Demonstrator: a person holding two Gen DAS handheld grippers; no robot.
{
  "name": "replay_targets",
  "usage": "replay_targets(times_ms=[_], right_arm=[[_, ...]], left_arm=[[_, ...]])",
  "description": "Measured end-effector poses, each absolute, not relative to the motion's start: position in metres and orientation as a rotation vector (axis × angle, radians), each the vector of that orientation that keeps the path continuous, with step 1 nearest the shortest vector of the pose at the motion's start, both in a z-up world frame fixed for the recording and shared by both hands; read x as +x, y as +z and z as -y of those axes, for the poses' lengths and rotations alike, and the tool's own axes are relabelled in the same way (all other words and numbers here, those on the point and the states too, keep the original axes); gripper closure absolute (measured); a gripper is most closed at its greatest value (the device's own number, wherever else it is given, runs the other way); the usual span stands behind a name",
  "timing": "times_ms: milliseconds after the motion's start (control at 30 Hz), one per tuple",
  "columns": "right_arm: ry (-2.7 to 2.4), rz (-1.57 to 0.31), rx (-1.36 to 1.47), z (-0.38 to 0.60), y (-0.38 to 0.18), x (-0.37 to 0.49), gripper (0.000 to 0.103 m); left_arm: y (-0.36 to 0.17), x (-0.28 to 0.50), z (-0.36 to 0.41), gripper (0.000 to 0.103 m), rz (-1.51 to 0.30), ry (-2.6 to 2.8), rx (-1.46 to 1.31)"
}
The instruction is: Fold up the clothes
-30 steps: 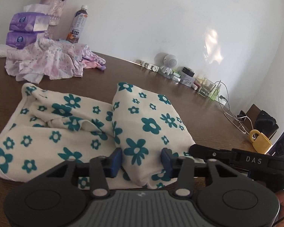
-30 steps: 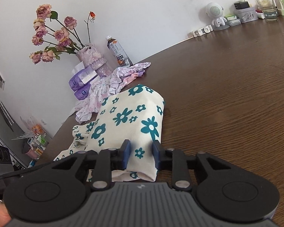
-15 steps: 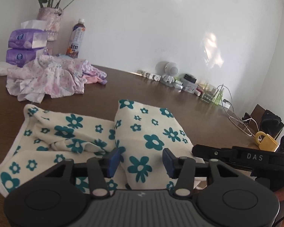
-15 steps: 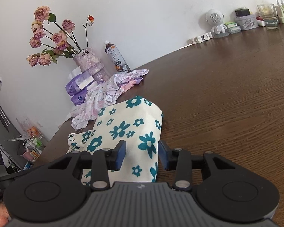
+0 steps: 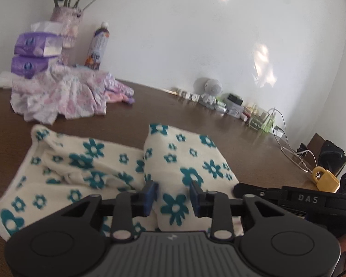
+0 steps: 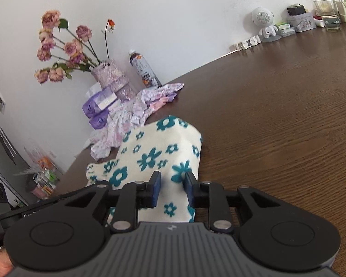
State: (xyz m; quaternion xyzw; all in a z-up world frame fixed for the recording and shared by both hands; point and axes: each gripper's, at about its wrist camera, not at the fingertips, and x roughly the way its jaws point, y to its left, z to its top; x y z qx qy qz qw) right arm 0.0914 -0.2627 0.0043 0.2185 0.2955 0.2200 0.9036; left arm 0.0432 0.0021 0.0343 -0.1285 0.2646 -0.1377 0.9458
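1. Cloth [image 5: 117,175] lies on the desk [image 6: 288,120], right part folded over.
2. Left tongs [image 5: 173,196] and right tongs [image 6: 171,188]: both parted, gripping nothing.
3. Next, I'd say: pinch the near hem at both points, fold evenly.

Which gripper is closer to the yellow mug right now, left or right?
Left. The left gripper sits over the floral cloth with the yellow mug just off to its right on the table. The right gripper is over the same cloth, and its view shows no mug.
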Motion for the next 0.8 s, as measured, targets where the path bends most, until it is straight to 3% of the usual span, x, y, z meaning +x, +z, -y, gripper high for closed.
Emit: replay_targets(times_ms=[233, 367, 500, 567, 667, 800], right_arm=[[0.441, -0.645, 0.479, 0.260, 0.002, 0.110, 0.080], [0.445, -0.642, 0.481, 0.253, 0.000, 0.110, 0.091], [0.440, -0.637, 0.456, 0.248, -0.001, 0.107, 0.091], [0.435, -0.638, 0.460, 0.252, 0.001, 0.108, 0.085], [0.424, -0.614, 0.494, 0.262, 0.007, 0.112, 0.067], [0.400, -0.616, 0.513, 0.265, 0.010, 0.127, 0.067]], left_arm=[[0.031, 0.065, 0.000, 0.069, -0.606, -0.285, -0.320], [0.027, 0.066, 0.000, 0.080, -0.603, -0.307, -0.339], [0.027, 0.067, -0.001, 0.082, -0.605, -0.319, -0.335], [0.029, 0.067, -0.002, 0.075, -0.603, -0.315, -0.332], [0.035, 0.070, -0.011, 0.059, -0.584, -0.311, -0.364], [0.038, 0.085, -0.011, 0.054, -0.613, -0.279, -0.373]])
